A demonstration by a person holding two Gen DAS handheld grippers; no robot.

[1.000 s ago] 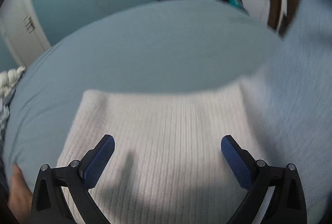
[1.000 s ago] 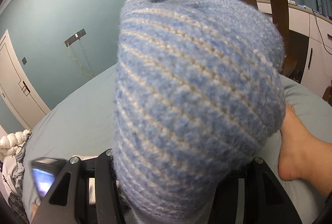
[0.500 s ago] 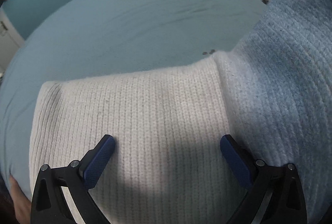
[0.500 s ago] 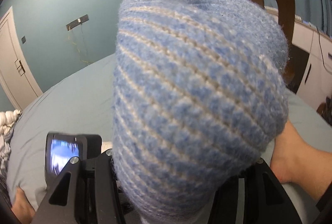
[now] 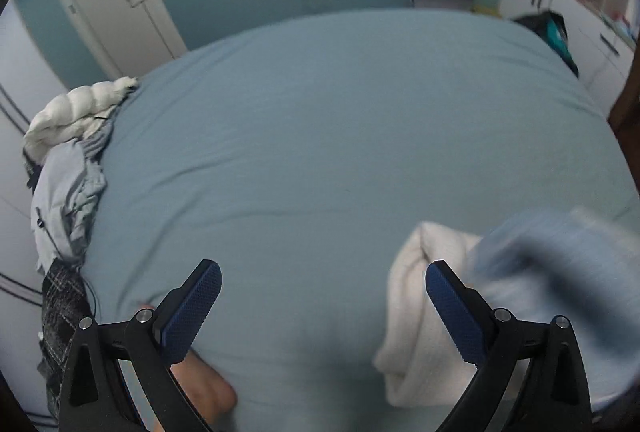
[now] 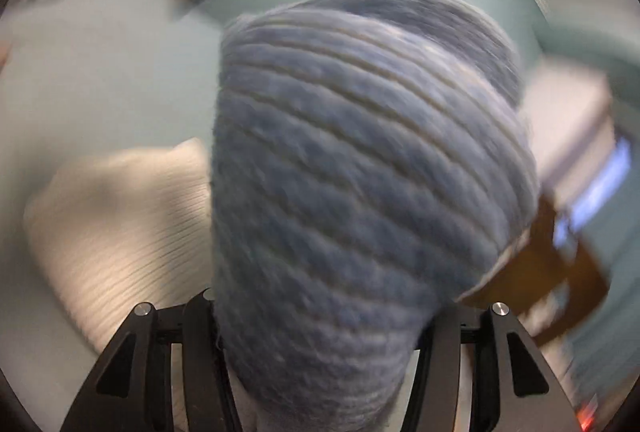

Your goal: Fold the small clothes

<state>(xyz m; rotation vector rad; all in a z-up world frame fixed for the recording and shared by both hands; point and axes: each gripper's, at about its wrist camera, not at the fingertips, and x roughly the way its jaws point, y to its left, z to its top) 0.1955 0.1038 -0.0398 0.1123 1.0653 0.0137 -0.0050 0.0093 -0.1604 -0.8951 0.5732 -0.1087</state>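
The left gripper [image 5: 323, 306] hangs over the bed [image 5: 340, 136], tilted steeply down toward the near edge of the blue sheet, its two blue-padded fingers [image 5: 192, 308] spread wide with only bare sheet between them. A bare foot [image 5: 204, 388] of the person shows under the left finger at the near edge of the bed.

The right gripper [image 6: 320, 344] points forward and somewhat down, pinching the blue striped knit garment [image 6: 360, 172]: the wool bulges up out of the jaws and fills the middle of the right wrist view, with both black fingers pressed against its sides. That view is smeared by motion. In the left wrist view the same blue knit appears only as a blur [image 5: 560, 264] at the near right part of the bed.

The cream ribbed knit garment [image 5: 416, 312] lies folded on the sheet near the bed's near edge, to the right of the left gripper and partly behind its right finger; the blue blur overlaps its right side. From the right wrist it lies to the left of the held wool [image 6: 120, 216], flat on the sheet.

A heap of other clothes [image 5: 68, 168], white, pale grey and dark checked, is bunched along the left edge of the bed. Whether any of it is folded cannot be told
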